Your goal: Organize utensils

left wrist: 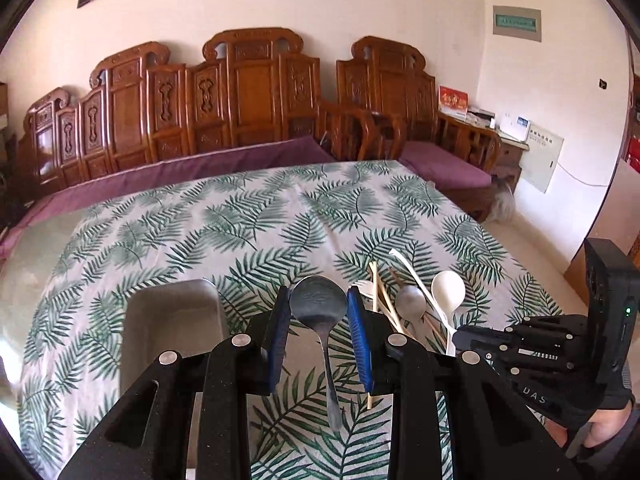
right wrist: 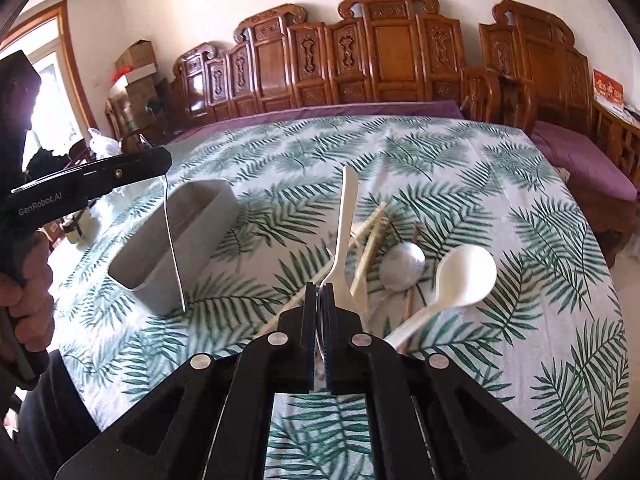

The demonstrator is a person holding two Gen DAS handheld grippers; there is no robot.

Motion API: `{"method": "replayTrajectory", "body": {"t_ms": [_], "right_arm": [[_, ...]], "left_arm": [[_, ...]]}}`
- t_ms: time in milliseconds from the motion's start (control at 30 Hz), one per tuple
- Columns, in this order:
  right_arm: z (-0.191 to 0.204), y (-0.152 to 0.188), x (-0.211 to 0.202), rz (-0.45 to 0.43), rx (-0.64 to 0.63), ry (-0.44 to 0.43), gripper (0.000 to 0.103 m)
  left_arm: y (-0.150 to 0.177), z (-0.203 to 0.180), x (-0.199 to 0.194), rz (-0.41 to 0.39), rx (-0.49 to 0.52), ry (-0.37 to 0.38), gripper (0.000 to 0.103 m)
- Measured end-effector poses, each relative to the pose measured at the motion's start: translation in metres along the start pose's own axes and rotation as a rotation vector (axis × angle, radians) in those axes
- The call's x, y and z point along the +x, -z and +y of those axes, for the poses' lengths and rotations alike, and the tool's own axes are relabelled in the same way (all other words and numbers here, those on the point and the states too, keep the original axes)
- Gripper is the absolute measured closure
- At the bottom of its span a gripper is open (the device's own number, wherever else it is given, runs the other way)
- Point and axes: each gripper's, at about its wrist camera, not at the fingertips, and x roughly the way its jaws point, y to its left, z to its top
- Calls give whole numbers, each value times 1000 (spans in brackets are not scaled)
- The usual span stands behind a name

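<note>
My left gripper (left wrist: 318, 304) is shut on the bowl of a metal spoon (left wrist: 320, 320); its handle hangs down above the table. From the right wrist view, that spoon's handle (right wrist: 174, 248) dangles over the grey rectangular box (right wrist: 176, 240), which also shows in the left wrist view (left wrist: 168, 320). My right gripper (right wrist: 320, 308) is shut, its tips by the pile: a white plastic fork (right wrist: 344, 240), a white spoon (right wrist: 456, 276), another metal spoon (right wrist: 402, 266) and wooden chopsticks (right wrist: 368, 256). I cannot tell whether it pinches anything.
The table carries a green leaf-print cloth (right wrist: 440, 168). Carved wooden benches with purple cushions (right wrist: 360, 60) stand behind it. The right gripper body (left wrist: 560, 344) sits at the right edge of the left wrist view.
</note>
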Motion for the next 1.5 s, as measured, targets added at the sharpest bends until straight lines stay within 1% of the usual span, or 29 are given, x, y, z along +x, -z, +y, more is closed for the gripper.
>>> {"method": "replayTrajectory", "body": {"t_ms": [167,267,333,433,533,667,800,933,1033,1100,1267,1333,1500], "right_arm": [[24,-13,-8,-18,-27,-32,99],[41,-20,-7,-21,-51,-32,99],[51,-24,-3,-22,-38,-50,99],[65,-29,5,-22,-44,-63,99],[80,-33,16,-15,-53,-79,99],[95,-40,30,-7,-48,-101,99],[110,-43,38,0,-55,-118,99],[121,-44,47,20,-72,-116,99],[127,-44,53,34,-78,-115,99],[131,-45,56,39,-81,-117,99],[143,-50,63,49,-94,-124,99],[148,-51,63,52,-99,-124,99],[156,-53,68,63,-96,-127,99]], "left_arm": [[-8,17,-17,-11,5,-28,76],[-14,36,-23,-17,4,-52,76],[-15,49,-24,-17,-2,-67,76],[-13,76,-26,-6,-19,-82,76],[-4,98,-18,29,-36,-102,76],[15,123,4,109,-72,-107,76],[33,133,25,166,-85,-95,76],[46,138,42,216,-97,-86,76],[49,141,48,226,-98,-93,76],[50,144,51,233,-117,-79,76],[50,146,61,254,-123,-70,76],[49,149,61,254,-136,-58,75],[46,155,54,234,-152,-47,70]]}}
